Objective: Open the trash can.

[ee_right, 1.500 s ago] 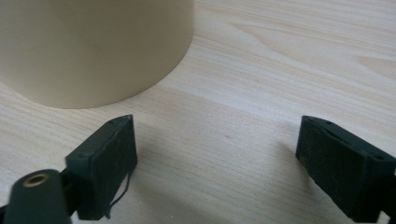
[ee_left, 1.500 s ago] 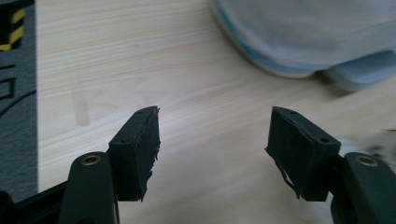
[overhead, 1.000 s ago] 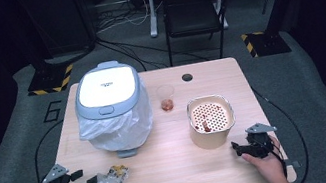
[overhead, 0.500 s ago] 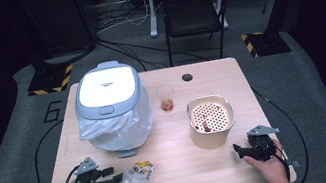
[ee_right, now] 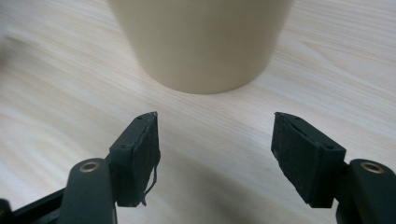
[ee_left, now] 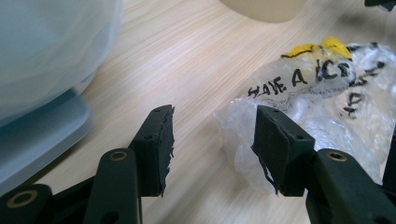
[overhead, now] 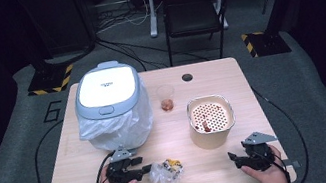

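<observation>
Hiding behind crinkled plastic bag point(ee_left: 322, 93) — print half-legible.

Bright overhead light on the table point(overhead: 229, 74), dark surroundings, soft close-up blur.

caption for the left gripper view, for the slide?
Left tool open on the wooden table, one jaw against a crumpled printed plastic bag, the bagged bin beside.

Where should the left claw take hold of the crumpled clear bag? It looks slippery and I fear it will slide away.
Grip the bunched near edge of the crumpled clear bag, coming in low from its left side, where the left claw already stands. The folds there rise off the table and give the pads something to pinch.
</observation>
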